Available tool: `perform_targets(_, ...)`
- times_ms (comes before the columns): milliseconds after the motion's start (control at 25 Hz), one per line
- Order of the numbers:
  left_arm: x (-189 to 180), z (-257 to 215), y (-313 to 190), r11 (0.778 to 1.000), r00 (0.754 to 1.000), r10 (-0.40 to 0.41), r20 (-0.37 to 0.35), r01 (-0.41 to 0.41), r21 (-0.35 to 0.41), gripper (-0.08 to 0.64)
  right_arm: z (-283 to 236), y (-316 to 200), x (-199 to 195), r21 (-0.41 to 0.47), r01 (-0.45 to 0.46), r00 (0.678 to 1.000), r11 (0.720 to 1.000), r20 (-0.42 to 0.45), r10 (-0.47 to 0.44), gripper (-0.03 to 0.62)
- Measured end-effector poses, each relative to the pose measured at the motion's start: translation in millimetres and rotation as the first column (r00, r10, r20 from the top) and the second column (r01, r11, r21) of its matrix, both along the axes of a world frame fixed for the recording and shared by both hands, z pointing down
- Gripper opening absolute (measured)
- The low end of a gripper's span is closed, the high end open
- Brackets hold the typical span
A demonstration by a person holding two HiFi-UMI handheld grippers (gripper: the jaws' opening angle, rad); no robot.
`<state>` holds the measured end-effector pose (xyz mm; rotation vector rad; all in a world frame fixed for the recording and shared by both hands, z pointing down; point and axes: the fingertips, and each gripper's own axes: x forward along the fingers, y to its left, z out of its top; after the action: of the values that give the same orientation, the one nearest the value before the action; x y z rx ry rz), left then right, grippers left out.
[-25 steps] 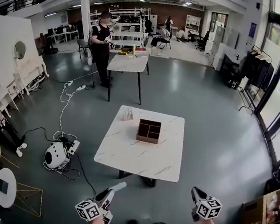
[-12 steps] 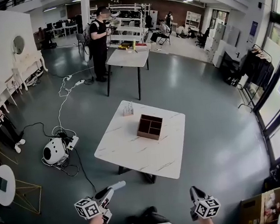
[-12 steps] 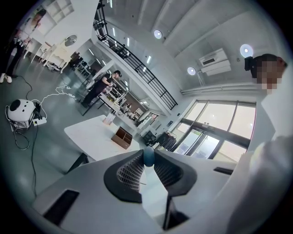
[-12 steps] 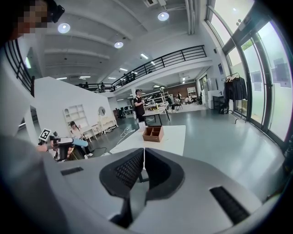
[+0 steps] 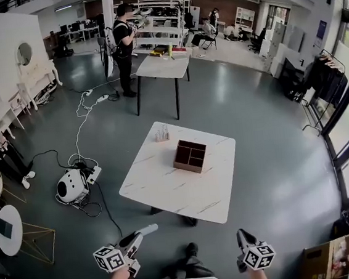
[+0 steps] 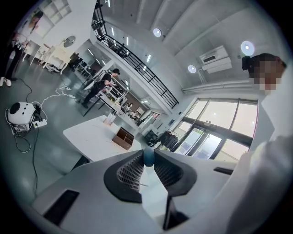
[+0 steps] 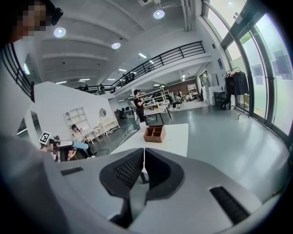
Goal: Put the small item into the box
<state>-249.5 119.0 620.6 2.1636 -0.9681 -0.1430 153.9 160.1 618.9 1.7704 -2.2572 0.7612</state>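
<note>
Left gripper (image 5: 148,230) pinches the small round blue item (image 6: 149,157) right at its tips, while the right gripper (image 7: 143,153) has its jaws together, empty. A jolt while walking could pop the item out well short of the brown wooden divided box (image 5: 190,156).

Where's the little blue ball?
Left gripper view: the small blue ball is pinched between the left gripper's jaw tips, away from the brown wooden box on the white table.

White table top (image 5: 167,189), smooth, faintly grey-veined like marble. Brown box (image 5: 184,164), matt wood. Grey floor (image 5: 265,120), polished, softly shiny. Pale matt plastic on left gripper (image 6: 149,159) and right gripper (image 7: 143,157), with dark ribbed pads (image 6: 129,171). Smooth blue small item (image 6: 149,155).
</note>
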Motion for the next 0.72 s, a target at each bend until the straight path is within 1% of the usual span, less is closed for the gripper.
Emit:
perform_targets(440,24,-3,-49,1.000,1.000,-0.029,0.012,0.029,-0.010,0.072,6,-65,19,-0.019,0.030,0.999,0.999,0.018,-0.030,0.026)
perform_targets(720,44,-6,-82,0.999,0.999,-0.048,0.017,0.048,-0.013,0.072,11,-117,34,-0.021,0.051,0.998,0.998,0.040,-0.050,0.026)
